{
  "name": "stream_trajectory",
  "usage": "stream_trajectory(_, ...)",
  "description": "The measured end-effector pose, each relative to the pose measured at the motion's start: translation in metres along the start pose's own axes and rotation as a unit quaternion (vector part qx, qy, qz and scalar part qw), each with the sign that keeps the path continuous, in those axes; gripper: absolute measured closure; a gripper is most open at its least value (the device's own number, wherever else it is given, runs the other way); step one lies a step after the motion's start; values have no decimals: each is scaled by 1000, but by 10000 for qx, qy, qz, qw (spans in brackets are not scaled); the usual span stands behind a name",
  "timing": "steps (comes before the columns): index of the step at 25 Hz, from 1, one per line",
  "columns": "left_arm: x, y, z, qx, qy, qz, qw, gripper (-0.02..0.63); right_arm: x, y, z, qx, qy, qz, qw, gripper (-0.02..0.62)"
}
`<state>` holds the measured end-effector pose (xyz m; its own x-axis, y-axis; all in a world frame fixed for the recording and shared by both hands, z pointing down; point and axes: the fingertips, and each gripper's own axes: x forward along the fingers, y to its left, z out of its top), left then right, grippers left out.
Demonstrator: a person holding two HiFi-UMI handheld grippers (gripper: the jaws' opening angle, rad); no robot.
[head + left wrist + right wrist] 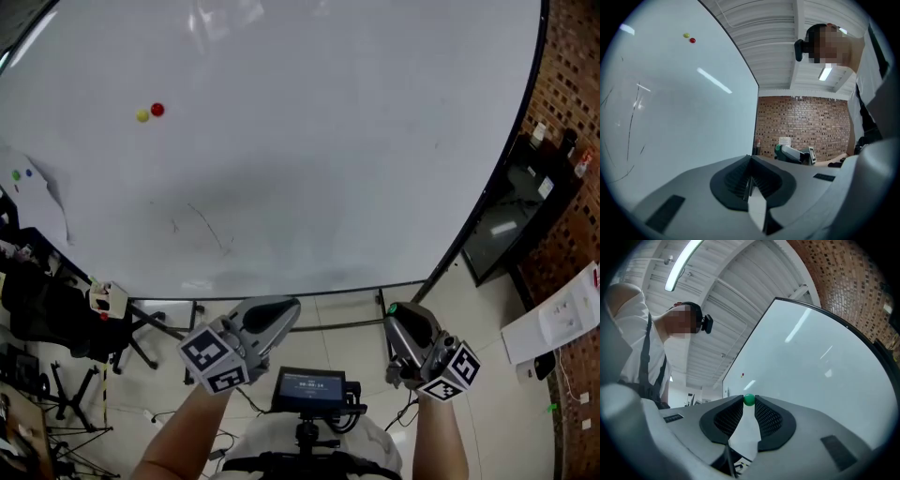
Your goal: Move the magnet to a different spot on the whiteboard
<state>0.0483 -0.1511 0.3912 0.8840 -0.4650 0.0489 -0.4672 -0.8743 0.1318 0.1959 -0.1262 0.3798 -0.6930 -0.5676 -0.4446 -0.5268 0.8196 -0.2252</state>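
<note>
Right gripper (749, 401) pinches small green magnet (749, 400) at jaw tips. Left gripper (749, 182): jaws pressed together, nothing inside. Magnet off whiteboard (328, 141), low near its bottom edge. Pick-up looks done; sticking on new spot left.

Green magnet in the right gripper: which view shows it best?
The right gripper view: the green magnet sits pinched between the right gripper's fingers, centre frame against the whiteboard. The head view shows only a green speck at that gripper's tip; the left gripper view catches a small green dot, far off.
</note>
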Motion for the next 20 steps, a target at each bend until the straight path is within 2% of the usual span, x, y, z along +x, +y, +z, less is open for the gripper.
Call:
stream_trajectory(2,-4,7,-1,-83,12,47,10000,571,9,-2,-1,-110,158,-13,9998,502)
stream_trajectory(6,-11,27,12,-59,-189,126,9997,571,42,-10,14,-699,438,30,9966,502)
stream_trajectory(12,-24,40,14,-35,-315,246,9992,571,74,-20,35,-1479,959,-35,9843,502)
stream_trajectory(20,-37,61,13,-40,-381,325,9987,569,105,-33,77,-2127,1199,-254,9694,502)
